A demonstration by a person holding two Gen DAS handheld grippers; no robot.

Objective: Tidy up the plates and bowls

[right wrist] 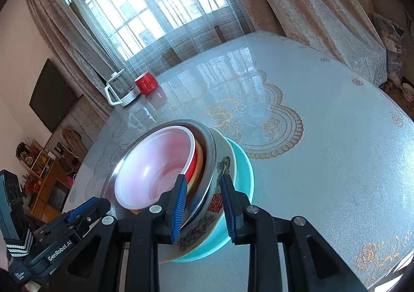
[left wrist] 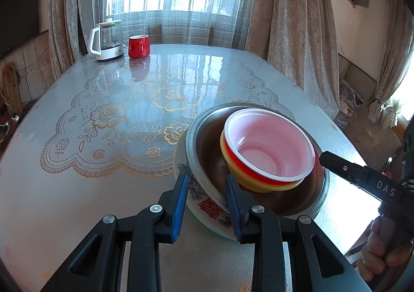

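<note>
Both tongs clamp stacked bowls' rims; table beyond.

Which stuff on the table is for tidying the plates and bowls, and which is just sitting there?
For the job: white bowl, red bowl, yellow bowl, metal bowl, flowery bowl, teal plate.

Just sitting there: kettle, red mug.

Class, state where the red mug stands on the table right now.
The red mug stands at the table's far left corner, just right of the white kettle, before the curtained window.
</note>
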